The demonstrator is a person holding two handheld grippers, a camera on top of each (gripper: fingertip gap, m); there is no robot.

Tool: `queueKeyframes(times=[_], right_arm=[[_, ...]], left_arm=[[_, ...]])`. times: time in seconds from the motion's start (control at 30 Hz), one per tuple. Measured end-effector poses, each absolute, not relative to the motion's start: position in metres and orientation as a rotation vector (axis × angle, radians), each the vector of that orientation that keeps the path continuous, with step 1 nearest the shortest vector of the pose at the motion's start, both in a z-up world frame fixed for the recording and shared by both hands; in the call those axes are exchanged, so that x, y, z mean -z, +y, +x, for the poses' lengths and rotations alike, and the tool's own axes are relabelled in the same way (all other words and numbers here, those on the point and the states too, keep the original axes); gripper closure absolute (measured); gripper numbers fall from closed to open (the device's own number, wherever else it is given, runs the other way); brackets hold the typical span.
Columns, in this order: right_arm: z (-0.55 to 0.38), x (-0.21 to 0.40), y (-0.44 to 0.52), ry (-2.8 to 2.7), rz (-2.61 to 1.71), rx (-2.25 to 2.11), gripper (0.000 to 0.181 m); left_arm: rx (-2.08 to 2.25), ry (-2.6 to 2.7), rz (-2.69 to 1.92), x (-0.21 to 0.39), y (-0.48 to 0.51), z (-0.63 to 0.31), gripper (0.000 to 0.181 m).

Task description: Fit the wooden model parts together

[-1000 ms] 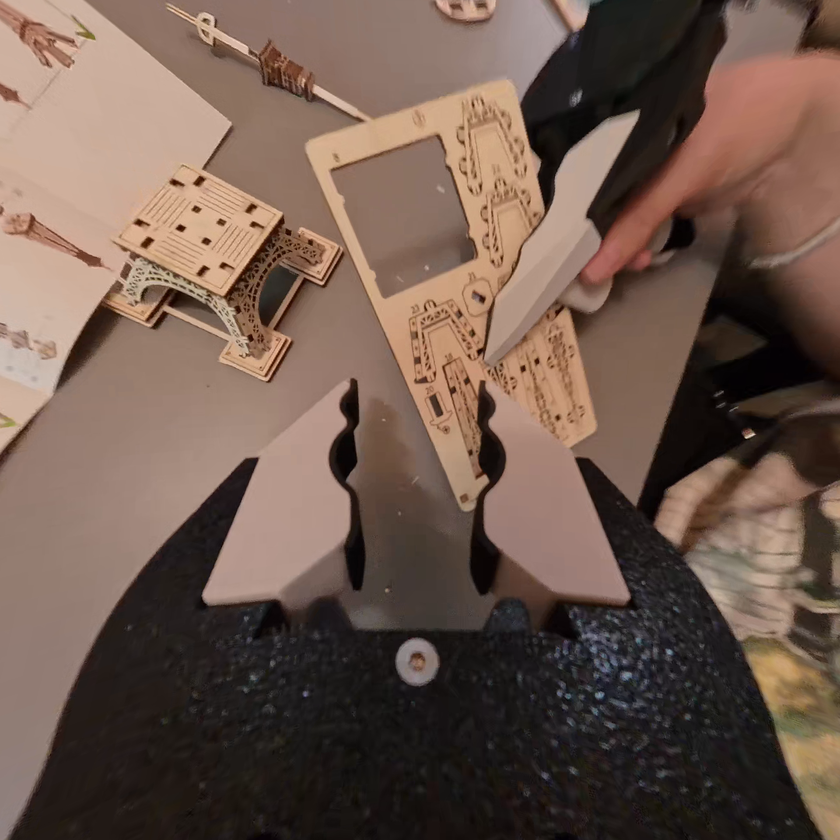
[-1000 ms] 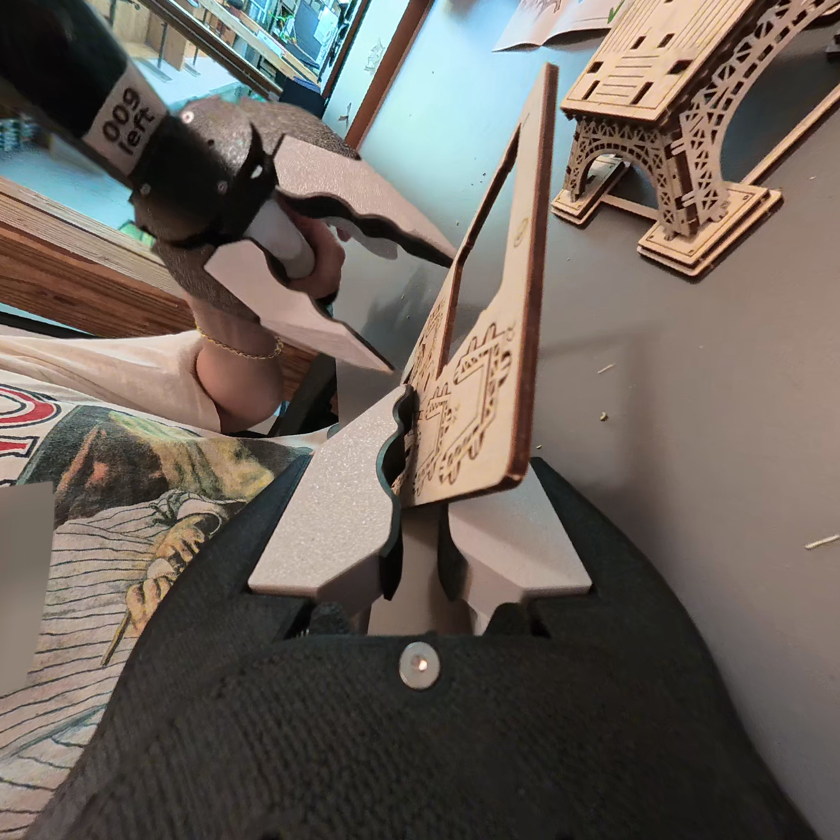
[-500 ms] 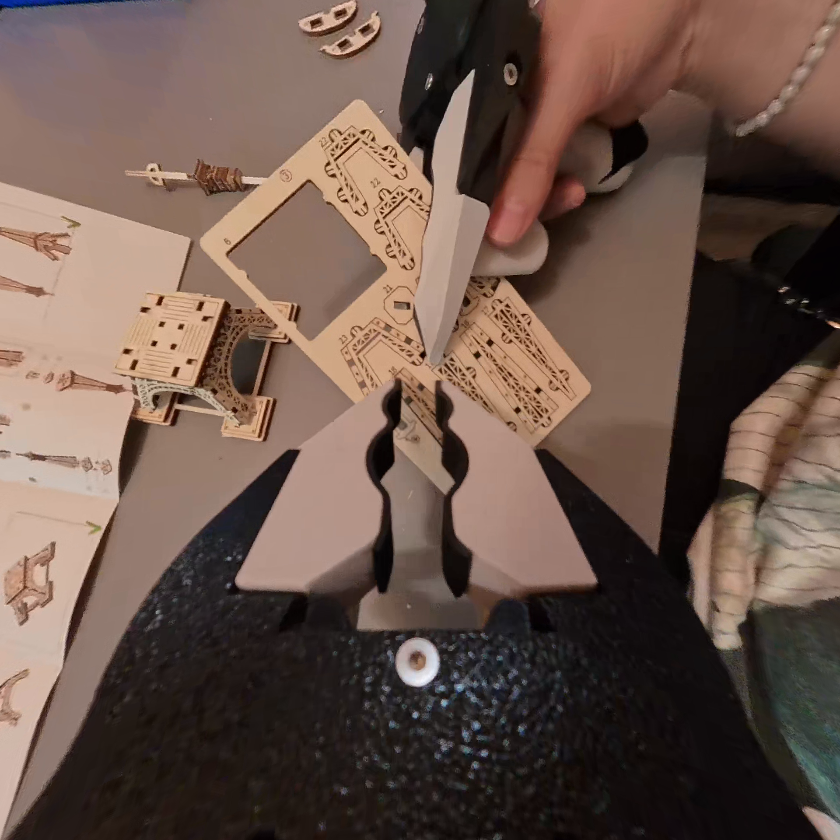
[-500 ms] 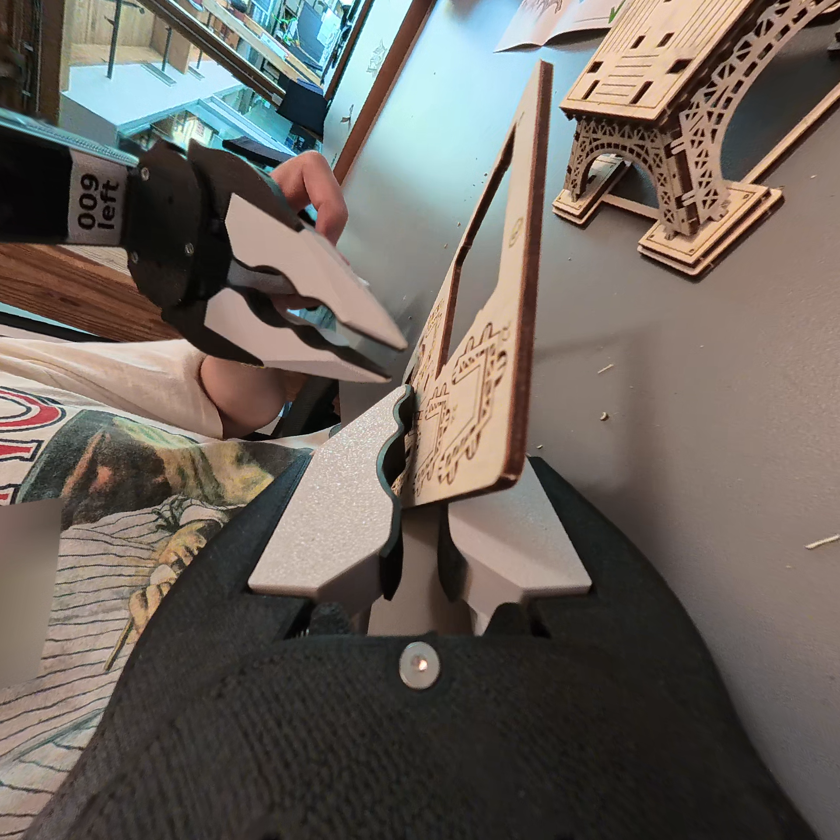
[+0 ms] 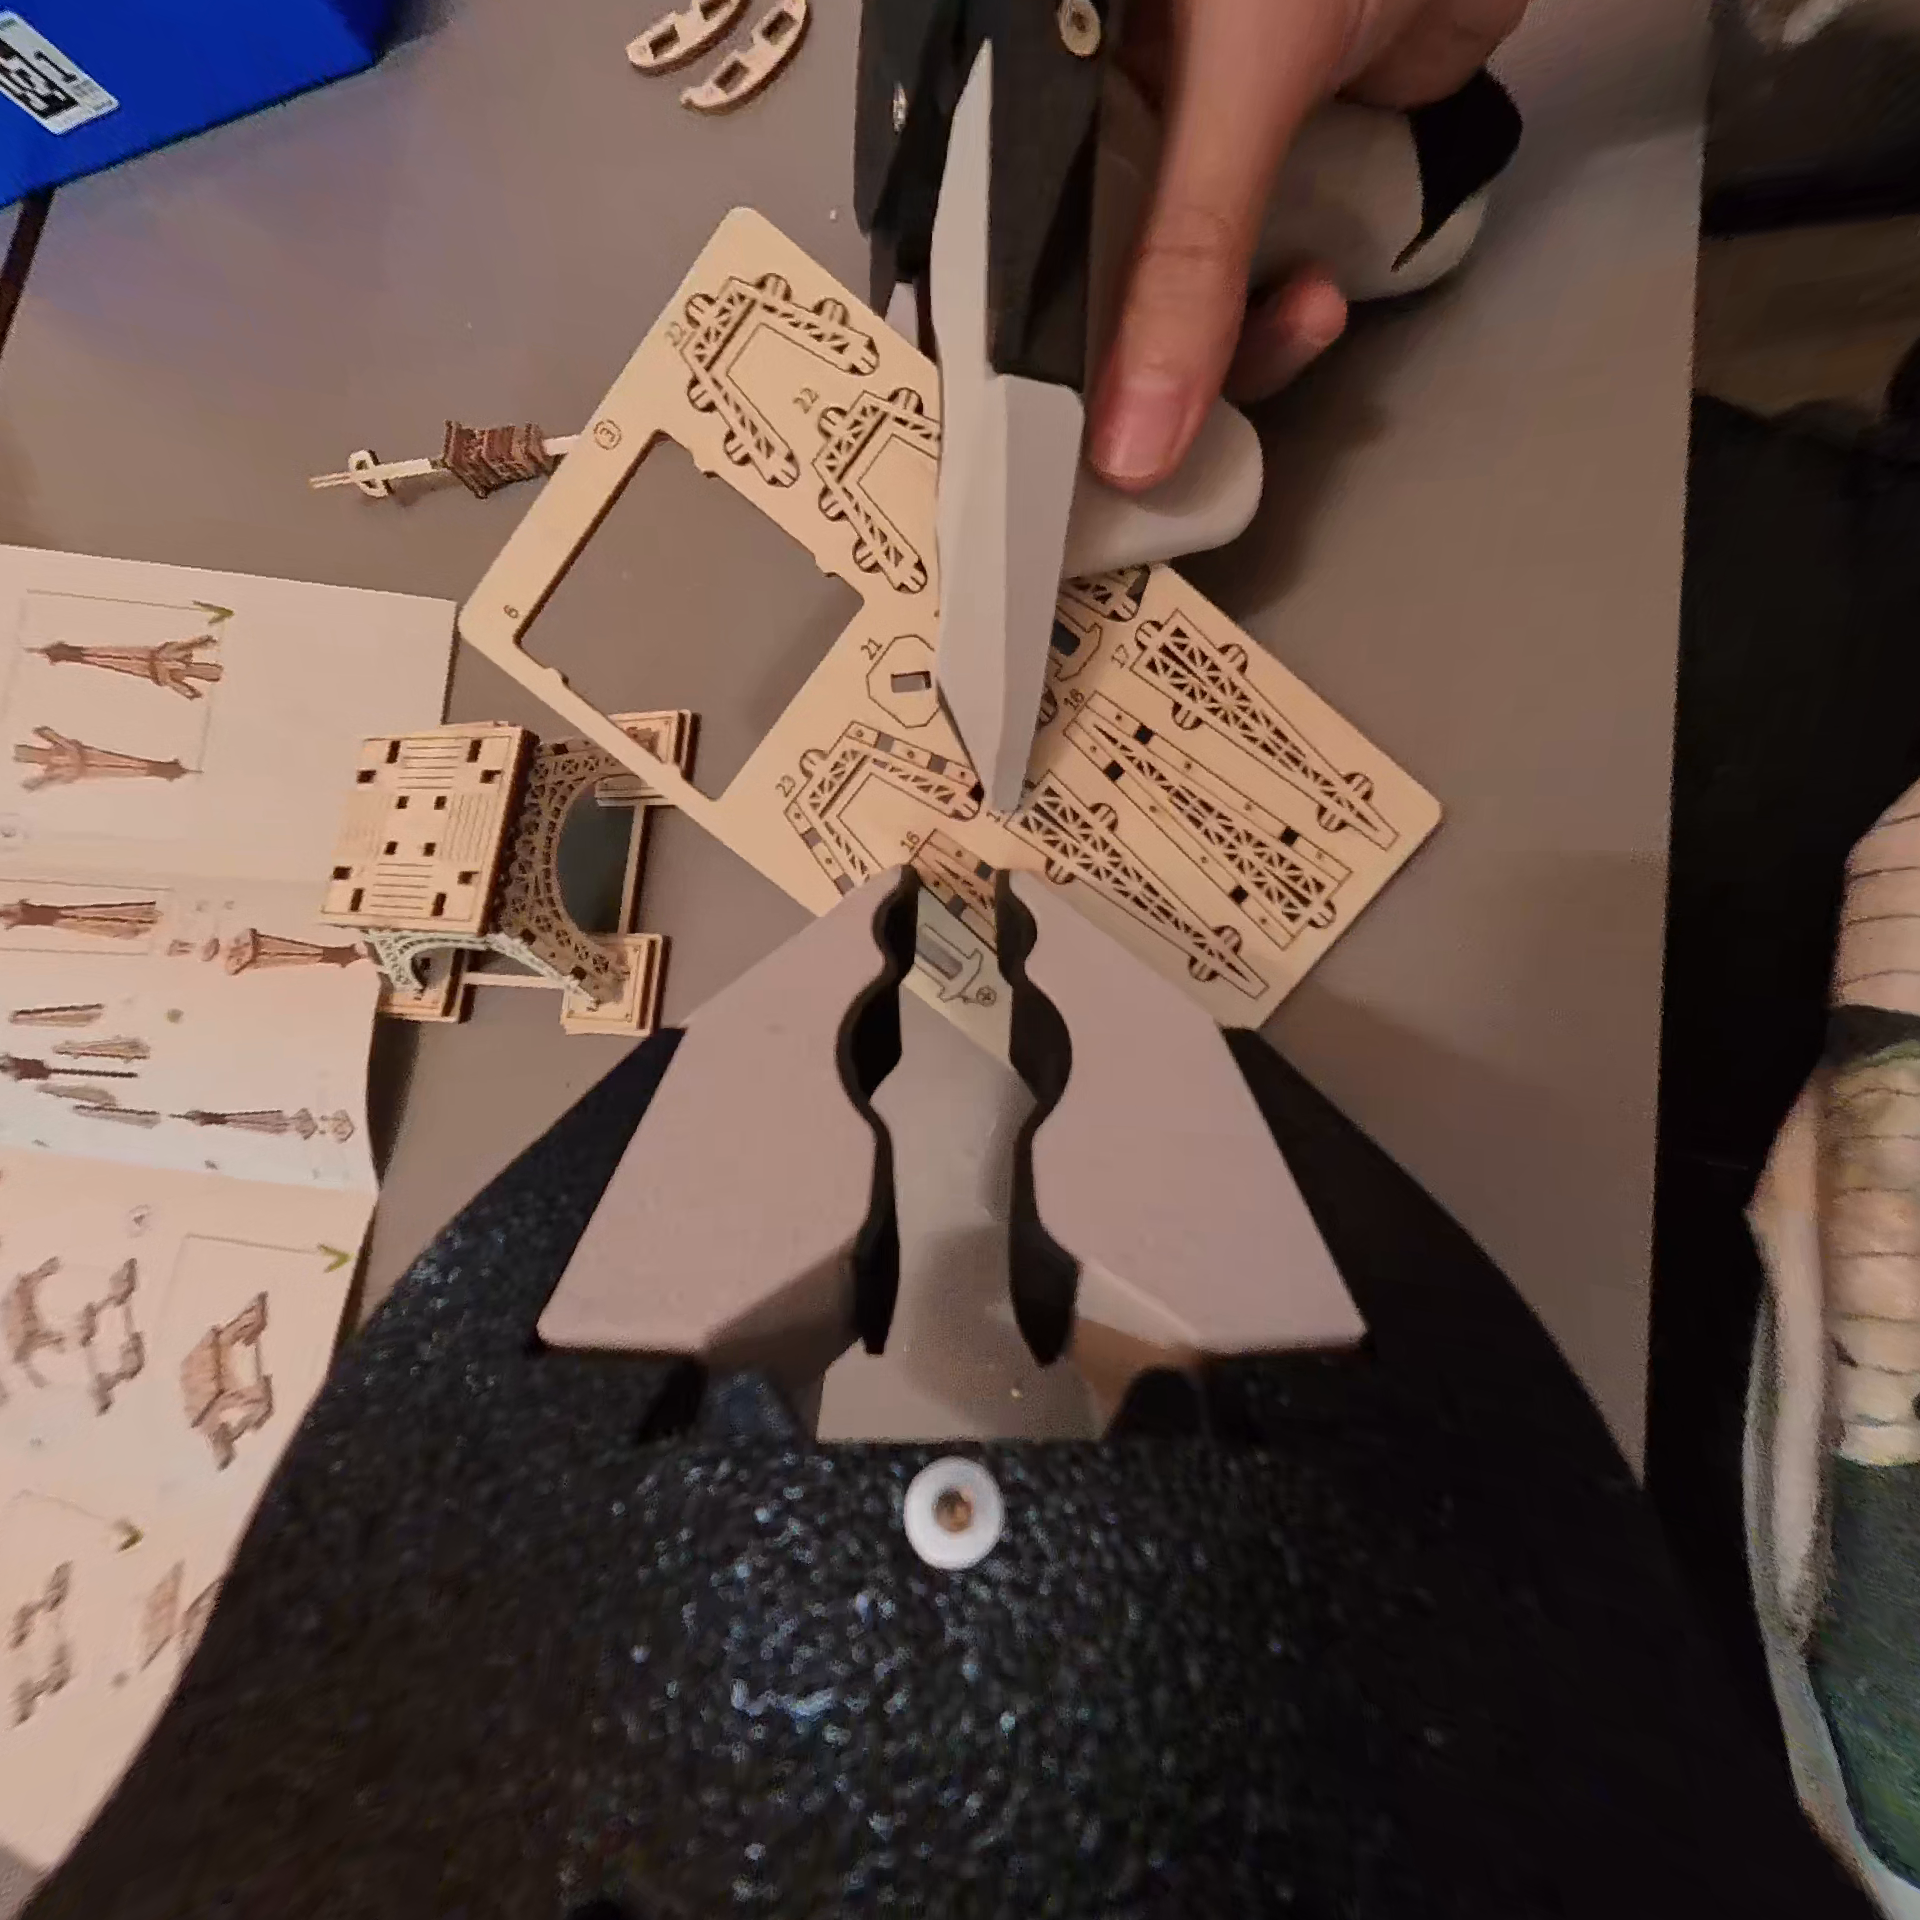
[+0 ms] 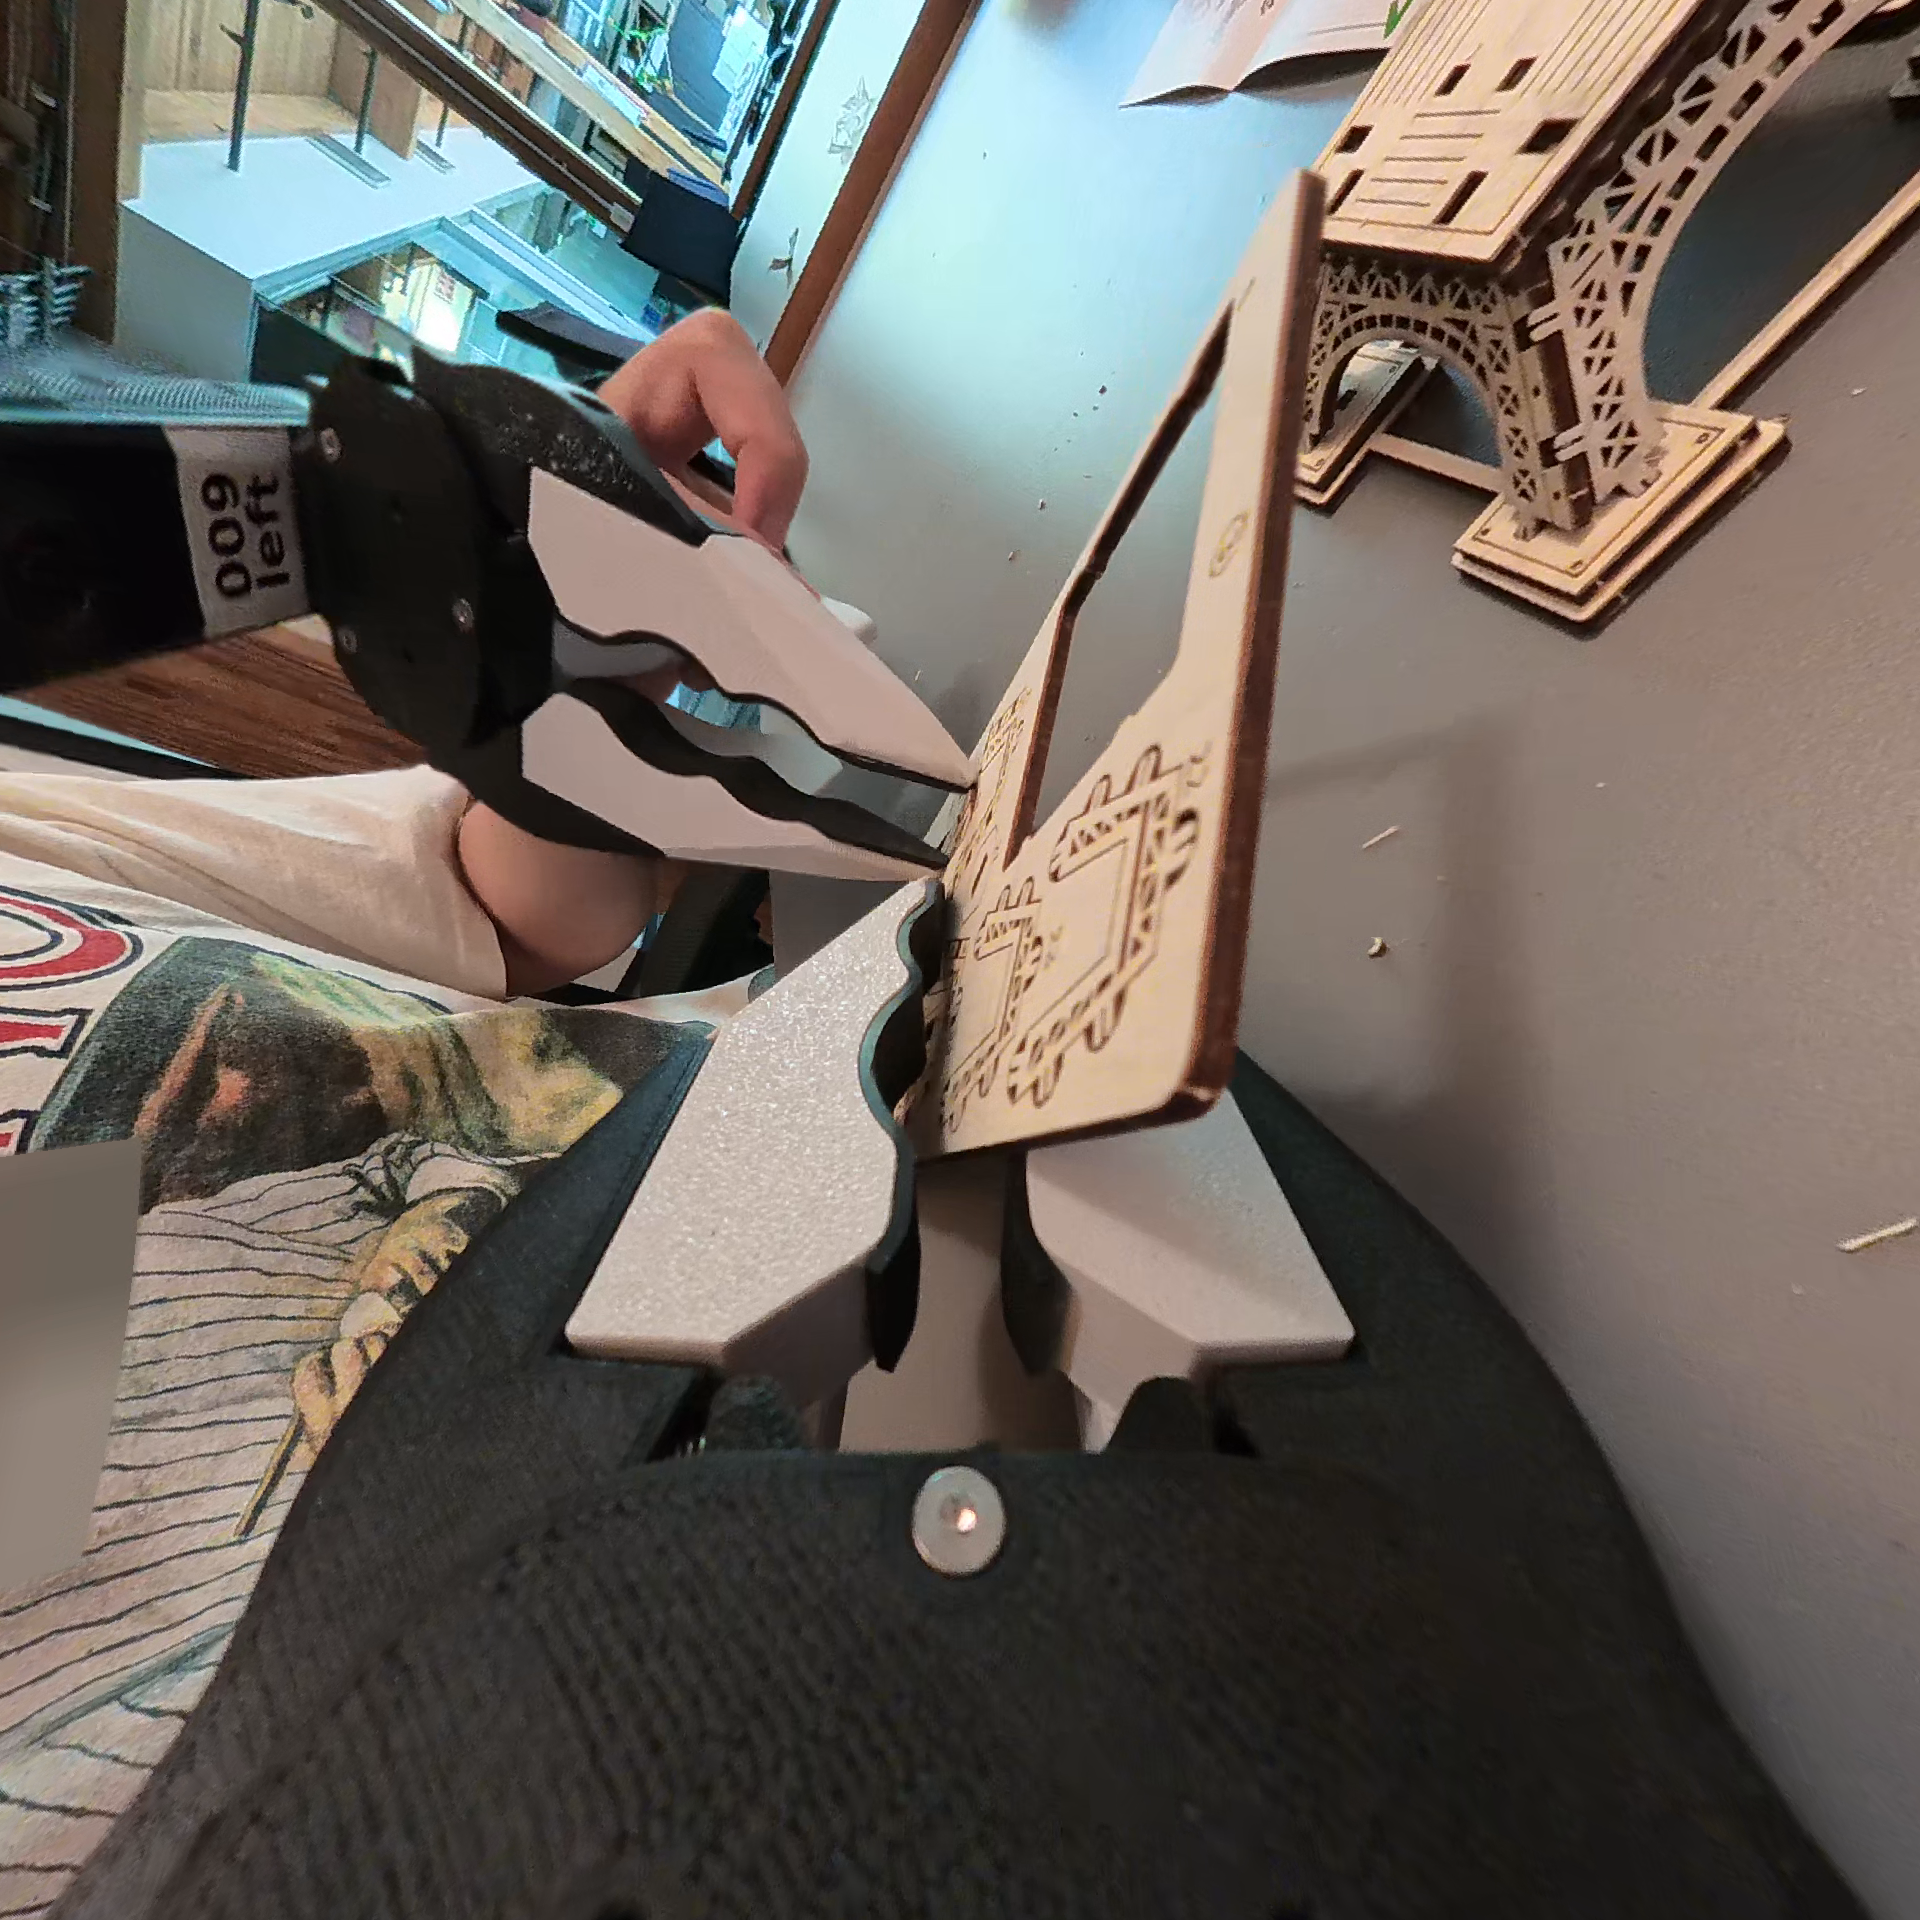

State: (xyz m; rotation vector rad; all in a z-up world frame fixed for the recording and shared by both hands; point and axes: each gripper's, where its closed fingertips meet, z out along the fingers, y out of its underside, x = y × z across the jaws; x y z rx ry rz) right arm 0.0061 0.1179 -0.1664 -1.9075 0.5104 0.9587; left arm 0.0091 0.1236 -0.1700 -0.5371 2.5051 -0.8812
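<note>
A laser-cut wooden parts sheet (image 5: 1195, 790) with a square hole is held on edge above the grey table (image 5: 1455, 520). My right gripper (image 6: 982, 997) is shut on its lower corner (image 6: 1143, 935); it shows edge-on in the left wrist view (image 5: 997, 790). My left gripper (image 5: 956, 883) has its jaws a narrow gap apart, with the tips against the sheet's face by the cut-out parts. It also shows in the right wrist view (image 6: 956, 821). I cannot tell whether a part lies between its tips. The built tower base (image 5: 488, 883) stands on the table to the left.
A paper instruction sheet (image 5: 156, 935) lies at the left. A thin spire piece (image 5: 468, 462) and small curved parts (image 5: 717, 42) lie farther back, beside a blue object (image 5: 156, 62). The table edge (image 5: 1673, 935) runs down the right, with a person's clothing past it. The tips of both grippers are at nearly the same place.
My left gripper has closed from wide open to a narrow gap and moved up to the sheet's face. The right gripper has kept hold of the sheet.
</note>
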Motion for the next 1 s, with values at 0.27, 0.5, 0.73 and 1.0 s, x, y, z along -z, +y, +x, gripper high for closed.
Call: queueKeyframes(times=[0.27, 0.5, 0.73, 1.0], right_arm=[[0.005, 0.165, 0.118, 0.504, -1.9, -0.967, 0.177], [0.003, 0.16, 0.117, 0.472, -1.877, -0.98, 0.179], [0.0, 0.155, 0.115, 0.438, -1.855, -0.997, 0.18], [-0.002, 0.156, 0.115, 0.427, -1.873, -0.997, 0.18]], left_arm=[[0.916, 2.417, -0.629, 0.156, 0.139, 0.015, 0.159], [1.18, 2.476, -1.212, 0.175, 0.141, 0.011, 0.126], [1.478, 2.501, -1.271, 0.17, 0.123, 0.0, 0.16], [1.634, 2.406, -1.372, 0.163, 0.121, 0.009, 0.163]])
